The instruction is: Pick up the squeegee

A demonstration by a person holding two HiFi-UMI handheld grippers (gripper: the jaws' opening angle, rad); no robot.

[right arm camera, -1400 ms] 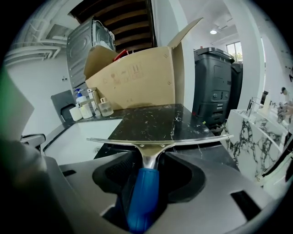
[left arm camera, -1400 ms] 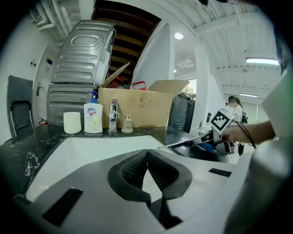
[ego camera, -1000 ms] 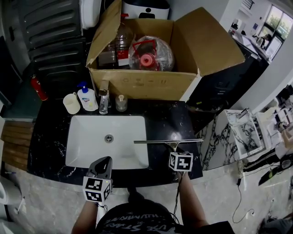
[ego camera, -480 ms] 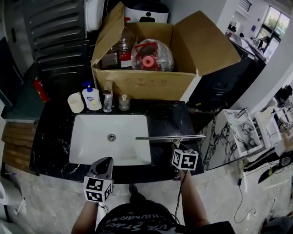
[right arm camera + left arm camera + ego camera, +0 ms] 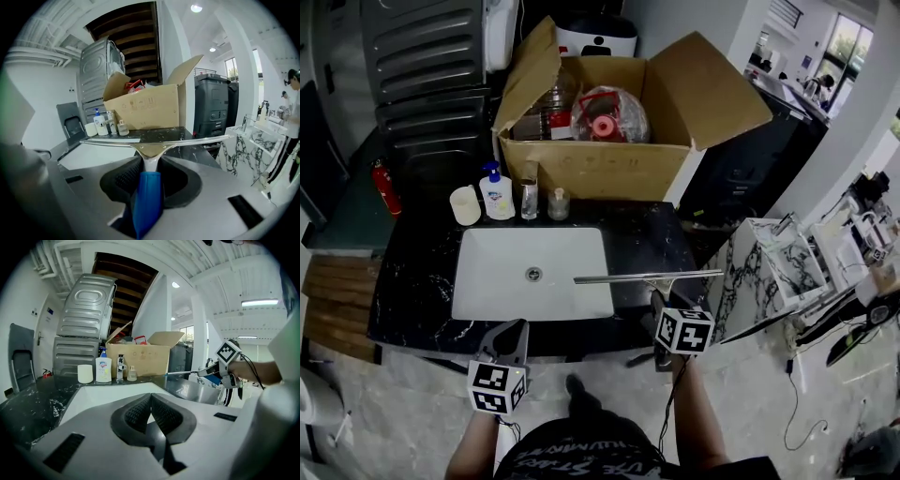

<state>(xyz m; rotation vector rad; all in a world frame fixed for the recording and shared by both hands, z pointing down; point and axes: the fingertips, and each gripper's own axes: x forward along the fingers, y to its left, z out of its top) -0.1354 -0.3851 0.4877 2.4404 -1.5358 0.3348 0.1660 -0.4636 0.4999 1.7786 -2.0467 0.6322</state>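
The squeegee [image 5: 647, 277] has a long metal blade and a blue handle [image 5: 147, 197]. It hangs level above the black counter [image 5: 647, 234], its blade over the sink's right edge. My right gripper [image 5: 661, 305] is shut on the handle, its jaws having just closed on it; the blade [image 5: 154, 139] lies crosswise beyond the fingertips. My left gripper [image 5: 514, 330] hovers off the counter's front edge, in front of the sink, shut with nothing between its pads [image 5: 136, 411]. In the left gripper view the squeegee [image 5: 180, 373] shows at the right.
A white sink [image 5: 487, 281] is set in the counter. Behind it stand a cup [image 5: 466, 204], a soap bottle [image 5: 496, 199], a faucet [image 5: 530, 197] and a small bottle [image 5: 559, 202]. An open cardboard box [image 5: 609, 169] holding bottles fills the back. A black bin [image 5: 750, 159] stands at the right.
The right gripper has risen with the squeegee, lifting it off the counter toward me. The left gripper has drifted back from the sink a little.
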